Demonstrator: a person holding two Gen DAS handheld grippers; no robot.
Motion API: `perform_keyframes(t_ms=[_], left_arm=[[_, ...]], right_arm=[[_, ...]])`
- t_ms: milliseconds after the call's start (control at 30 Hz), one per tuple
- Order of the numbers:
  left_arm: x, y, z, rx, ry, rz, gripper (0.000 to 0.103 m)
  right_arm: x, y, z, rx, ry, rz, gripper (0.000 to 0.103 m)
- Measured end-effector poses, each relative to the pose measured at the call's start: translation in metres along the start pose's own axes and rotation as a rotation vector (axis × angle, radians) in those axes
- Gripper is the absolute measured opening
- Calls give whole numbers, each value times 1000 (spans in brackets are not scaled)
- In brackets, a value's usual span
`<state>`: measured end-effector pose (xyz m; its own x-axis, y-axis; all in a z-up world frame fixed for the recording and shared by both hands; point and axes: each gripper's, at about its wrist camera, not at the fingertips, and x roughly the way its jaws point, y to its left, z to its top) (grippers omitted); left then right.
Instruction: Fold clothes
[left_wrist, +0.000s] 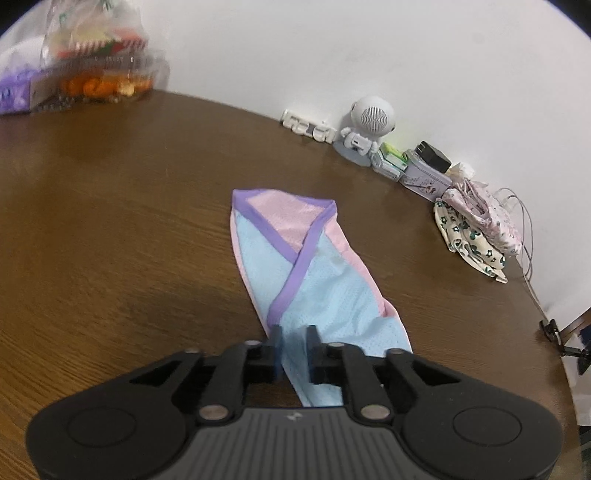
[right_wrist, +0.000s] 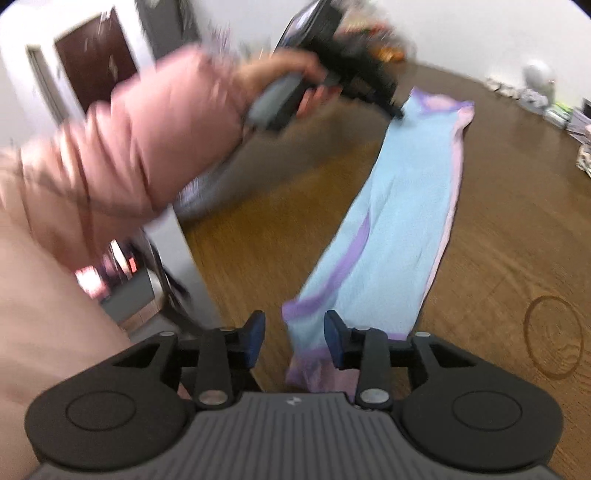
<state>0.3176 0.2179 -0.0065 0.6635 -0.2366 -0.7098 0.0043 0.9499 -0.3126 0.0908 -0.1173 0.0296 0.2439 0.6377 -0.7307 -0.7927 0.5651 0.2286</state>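
Observation:
A light blue and pink garment with purple trim (left_wrist: 314, 273) lies as a long folded strip on the brown wooden table (left_wrist: 110, 221). My left gripper (left_wrist: 294, 345) is partly open, its jaws standing on either side of the strip's near edge without pinching it. In the right wrist view the garment (right_wrist: 391, 221) stretches away from me. My right gripper (right_wrist: 294, 338) is open over its near end, the cloth lying by the right finger. The left gripper (right_wrist: 397, 110), held by a hand in a pink sleeve, sits at the strip's far end.
Along the wall stand a white robot figurine (left_wrist: 365, 129), small boxes (left_wrist: 413, 166) and a pile of floral clothes (left_wrist: 476, 229). Bags and packages (left_wrist: 85, 70) sit at the far left. A ring stain (right_wrist: 554, 336) marks the table on the right.

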Motion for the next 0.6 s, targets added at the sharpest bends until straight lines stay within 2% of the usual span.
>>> perform_keyframes(t_ms=[67,167,233,267,300,333,367,500,600], left_arm=[[-8,-6,1,40,-29,17,33],[-18,-20,-1,109,-58,21,34],[-17,-31,-4,165,-54,25,30],[-15,-37,-6,197,-51,32,24],[-12,-40,-7,219,-40,34,19],[-9,-42,-9,234,-26,33,8],[-5,-43,-10,241,-11,34,6],[13,-41,-15,254,39,57,6],[20,-35,-17,243,40,53,7]], right_arm=[[-7,-7,5,20,-50,-24,38],[3,-16,10,18,-54,-71,36],[21,-17,8,4,-6,-81,27],[30,-16,7,-5,24,-87,24],[36,-14,5,-14,46,-93,24],[39,-11,3,-23,55,-99,24],[41,-9,1,-31,59,-106,24],[37,4,-2,-58,46,-131,25],[34,8,1,-72,54,-135,26]])
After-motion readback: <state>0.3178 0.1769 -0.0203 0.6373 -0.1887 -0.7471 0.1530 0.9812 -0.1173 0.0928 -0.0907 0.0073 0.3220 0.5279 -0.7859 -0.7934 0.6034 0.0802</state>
